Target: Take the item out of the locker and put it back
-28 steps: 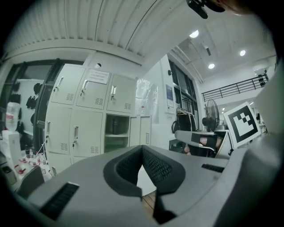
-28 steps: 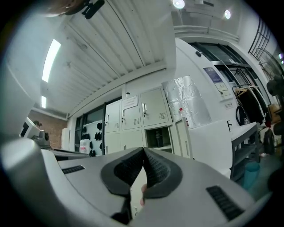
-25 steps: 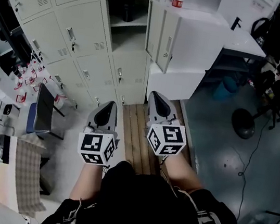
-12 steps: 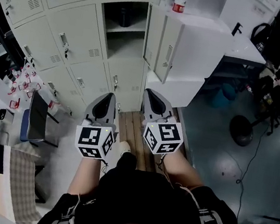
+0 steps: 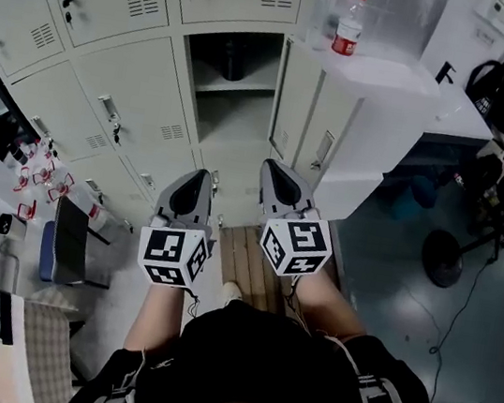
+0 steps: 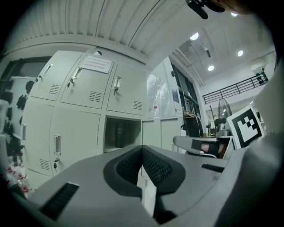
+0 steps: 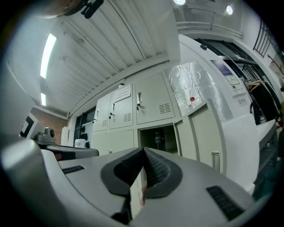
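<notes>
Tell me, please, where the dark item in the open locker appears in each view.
Head view: dark item upper centre, inside the open compartment.
Left gripper view: the item left of centre, above the jaws.
Right gripper view: the item near centre, above the jaws.
Shared landmark: the open locker door, right of it everywhere.

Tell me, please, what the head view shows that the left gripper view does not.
Only the head view shows the wooden floor boards and the person's black shorts. Only the left gripper view shows the ceiling lights and a railing. Both show the open locker with a dark item on its shelf, the red-labelled bottle and the shut left hand-held gripper.
</notes>
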`<state>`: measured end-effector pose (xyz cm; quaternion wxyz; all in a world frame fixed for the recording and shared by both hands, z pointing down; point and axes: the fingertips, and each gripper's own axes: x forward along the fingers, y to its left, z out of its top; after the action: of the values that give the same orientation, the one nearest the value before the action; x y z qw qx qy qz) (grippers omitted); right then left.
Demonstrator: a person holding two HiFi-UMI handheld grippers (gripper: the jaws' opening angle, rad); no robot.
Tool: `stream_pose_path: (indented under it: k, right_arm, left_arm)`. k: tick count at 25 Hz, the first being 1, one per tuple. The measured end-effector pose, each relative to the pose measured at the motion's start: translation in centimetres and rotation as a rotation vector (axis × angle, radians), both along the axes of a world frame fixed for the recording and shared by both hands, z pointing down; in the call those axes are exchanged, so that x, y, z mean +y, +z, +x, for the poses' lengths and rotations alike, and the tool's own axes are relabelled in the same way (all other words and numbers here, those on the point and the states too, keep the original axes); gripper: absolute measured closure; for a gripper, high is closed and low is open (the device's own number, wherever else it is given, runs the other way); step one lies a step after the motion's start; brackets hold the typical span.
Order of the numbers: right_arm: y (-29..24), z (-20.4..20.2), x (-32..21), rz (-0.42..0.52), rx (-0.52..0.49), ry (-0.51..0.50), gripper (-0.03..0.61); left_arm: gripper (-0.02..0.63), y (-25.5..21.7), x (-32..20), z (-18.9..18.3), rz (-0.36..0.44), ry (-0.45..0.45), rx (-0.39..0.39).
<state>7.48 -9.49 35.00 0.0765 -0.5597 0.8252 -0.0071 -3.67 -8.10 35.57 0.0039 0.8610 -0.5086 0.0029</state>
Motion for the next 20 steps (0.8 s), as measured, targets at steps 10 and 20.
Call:
stream_pose_path:
  k: [10,20]
  right_arm:
    - [-1.3,-3.3,-14.3,0.013,0.022,0.003,0.565]
    - [-0.6,-3.7,-21.5,-0.001,0.022,0.032,0.565]
  left_arm:
    - [0.601,-1.3,-14.5,-2.8,0.009,0.011,0.017]
    - [0.601,-0.4,-22.3,-3.9,-0.014,0.016,0.019]
